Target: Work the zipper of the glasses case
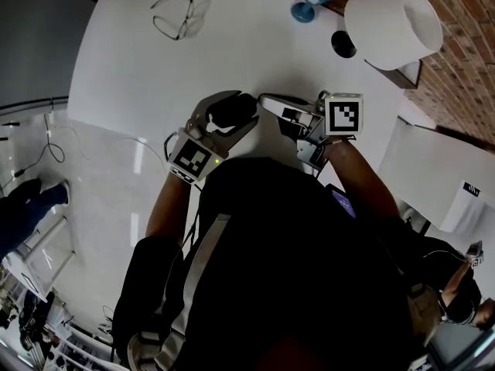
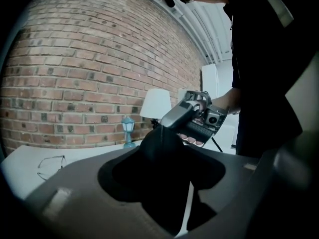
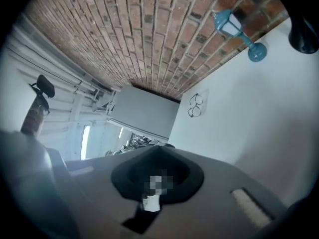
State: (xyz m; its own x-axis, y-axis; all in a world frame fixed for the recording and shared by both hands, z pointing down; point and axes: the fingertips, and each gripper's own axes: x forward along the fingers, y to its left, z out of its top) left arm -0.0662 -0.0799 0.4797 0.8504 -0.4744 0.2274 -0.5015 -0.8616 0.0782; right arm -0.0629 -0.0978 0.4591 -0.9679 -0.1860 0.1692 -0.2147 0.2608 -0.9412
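Glasses (image 1: 179,18) lie folded open on the white tabletop (image 1: 255,45) at the far left, well apart from the work and outside their case. Nearer the person, the left gripper (image 1: 244,108) has its fingers clamped on the black glasses case (image 1: 230,113), holding it clear of the tabletop. Just to its right, the right gripper (image 1: 271,103) meets the end of the case. Its fingers are pressed together on a small pale tab with a dark strip, which I take to be the zipper pull (image 3: 148,203).

Both grips the job needs look set: the body is steadied and the pull is pinched. No view shows the zipper track, so I cannot tell whether it is open, shut or partway. What remains, by my reading, is running the pull along the seam.
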